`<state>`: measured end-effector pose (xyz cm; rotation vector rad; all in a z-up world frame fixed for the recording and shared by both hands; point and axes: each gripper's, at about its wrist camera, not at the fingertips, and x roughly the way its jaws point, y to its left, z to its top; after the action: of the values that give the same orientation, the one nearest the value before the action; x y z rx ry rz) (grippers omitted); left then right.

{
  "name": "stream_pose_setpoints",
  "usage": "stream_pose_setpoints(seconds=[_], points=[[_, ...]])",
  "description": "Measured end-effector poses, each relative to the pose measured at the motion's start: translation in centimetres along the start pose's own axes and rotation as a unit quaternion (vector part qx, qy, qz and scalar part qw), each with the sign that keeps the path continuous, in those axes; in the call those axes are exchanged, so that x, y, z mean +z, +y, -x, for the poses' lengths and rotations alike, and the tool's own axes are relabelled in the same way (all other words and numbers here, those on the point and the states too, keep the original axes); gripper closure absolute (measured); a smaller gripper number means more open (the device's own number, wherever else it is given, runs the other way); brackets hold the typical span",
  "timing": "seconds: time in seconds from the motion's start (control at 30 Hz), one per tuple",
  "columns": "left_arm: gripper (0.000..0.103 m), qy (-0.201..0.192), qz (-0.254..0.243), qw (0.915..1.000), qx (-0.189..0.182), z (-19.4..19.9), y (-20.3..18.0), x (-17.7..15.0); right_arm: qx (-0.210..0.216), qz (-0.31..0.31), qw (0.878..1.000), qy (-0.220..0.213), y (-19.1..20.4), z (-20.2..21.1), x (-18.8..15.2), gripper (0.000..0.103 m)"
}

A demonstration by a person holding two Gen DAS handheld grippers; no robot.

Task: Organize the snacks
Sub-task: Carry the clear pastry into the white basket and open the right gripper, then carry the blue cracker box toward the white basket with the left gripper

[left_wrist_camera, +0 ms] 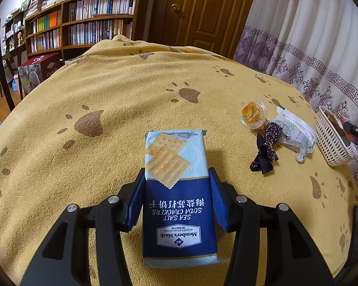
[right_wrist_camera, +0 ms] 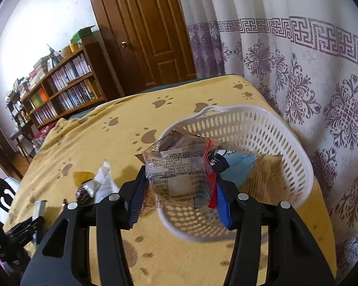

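Basket [right_wrist_camera: 296,157] of white plastic as landmark, standing at the surface's edge near the patterned curtain [right_wrist_camera: 322,90]. Already inside it: at least one packet with blue wrapping [right_wrist_camera: 236,164], lying on the basket floor. Right tool [right_wrist_camera: 179,188] clenched on a clear snack packet [right_wrist_camera: 179,166] with a red edge, held above the near rim of the basket, not yet let go. Judged as a drop about to happen, so this piece nearly finished.

Left tool [left_wrist_camera: 176,197] around the cracker pack [left_wrist_camera: 176,183], well apart from the basket, to its left side; blue pads touching or almost touching both long sides, pack seemingly still flat on the cloth. Cannot tell with certainty whether already gripped. Probably the next piece for the basket.

Left to do, just beside the basket on its left: a small jelly cup [left_wrist_camera: 253,116], a dark patterned candy wrapper [left_wrist_camera: 266,147] and a white packet [left_wrist_camera: 296,133], all lying close together, partly touching. So roughly one third done, by estimate only.

Surface covered by a yellow cloth [left_wrist_camera: 107,90] with brown paw prints, a little wrinkled. Behind it, far from the basket, a wooden bookshelf [left_wrist_camera: 83,23] full of books and a brown door [left_wrist_camera: 202,12].
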<state>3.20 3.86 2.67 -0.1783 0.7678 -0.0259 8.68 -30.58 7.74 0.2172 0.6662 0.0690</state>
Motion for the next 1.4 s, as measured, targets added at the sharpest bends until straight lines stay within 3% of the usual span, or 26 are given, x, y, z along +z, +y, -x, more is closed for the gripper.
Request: stream_pose_setpoints(seconds=[0.47, 0.63, 0.77, 1.0, 1.3, 1.4], points=[[0.052, 0.000, 0.001, 1.0000, -0.004, 0.0, 0.0, 0.0, -0.072, -0.001, 0.997, 0.018, -2.1, -3.6, 3.0, 0.050], [0.052, 0.000, 0.001, 1.0000, -0.005, 0.0, 0.0, 0.0, -0.063, -0.022, 0.997, 0.032, -3.2, -4.3, 3.4, 0.049], [0.052, 0.000, 0.001, 1.0000, -0.004, 0.0, 0.1, 0.0, -0.052, -0.055, 0.997, 0.005, -4.3, -3.0, 3.8, 0.038], [0.052, -0.001, 0.000, 1.0000, -0.003, 0.1, 0.0, 0.0, -0.045, -0.078, 0.995, -0.043, -5.0, 0.8, 3.7, 0.038], [0.052, -0.004, -0.009, 0.9999, 0.003, 0.4, -0.5, 0.2, -0.033, -0.090, 0.994, -0.056, -5.1, 3.7, 0.8, 0.038], [0.052, 0.002, -0.003, 0.9999, -0.011, 0.4, -0.8, 0.3, -0.028, -0.097, 0.993, -0.057, -5.3, 4.5, -0.4, 0.038]])
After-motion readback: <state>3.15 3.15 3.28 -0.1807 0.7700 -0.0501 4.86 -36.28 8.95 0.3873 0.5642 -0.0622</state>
